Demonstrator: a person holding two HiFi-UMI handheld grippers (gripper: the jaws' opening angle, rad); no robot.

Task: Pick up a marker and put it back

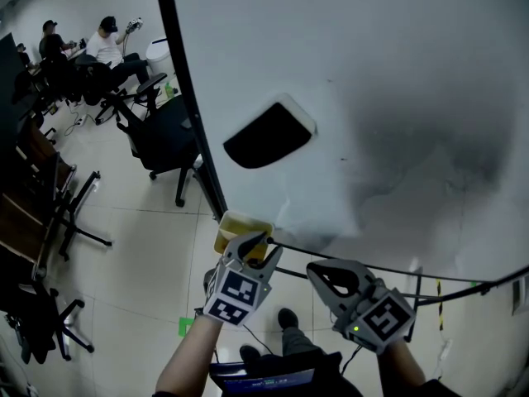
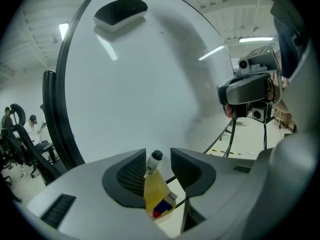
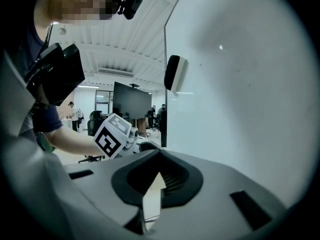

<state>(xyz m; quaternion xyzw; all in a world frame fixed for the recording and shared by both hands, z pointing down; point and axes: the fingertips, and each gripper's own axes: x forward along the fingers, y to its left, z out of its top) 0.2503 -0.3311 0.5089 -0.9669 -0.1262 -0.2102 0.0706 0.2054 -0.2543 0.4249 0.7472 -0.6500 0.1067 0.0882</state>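
Note:
A yellow holder hangs at the whiteboard's lower left corner. In the left gripper view a marker with a white body and black cap stands up out of the holder, with red and blue pieces lower down in it. My left gripper is open around the marker; the marker leans by the left jaw and a gap shows on its right side. From the head view my left gripper sits right at the holder. To its right, my right gripper is shut and empty, its tips meeting.
A black eraser sticks to the board above the holder. The board's black frame runs down the left side. Cables run along the board's lower edge. Office chairs and seated people are far left.

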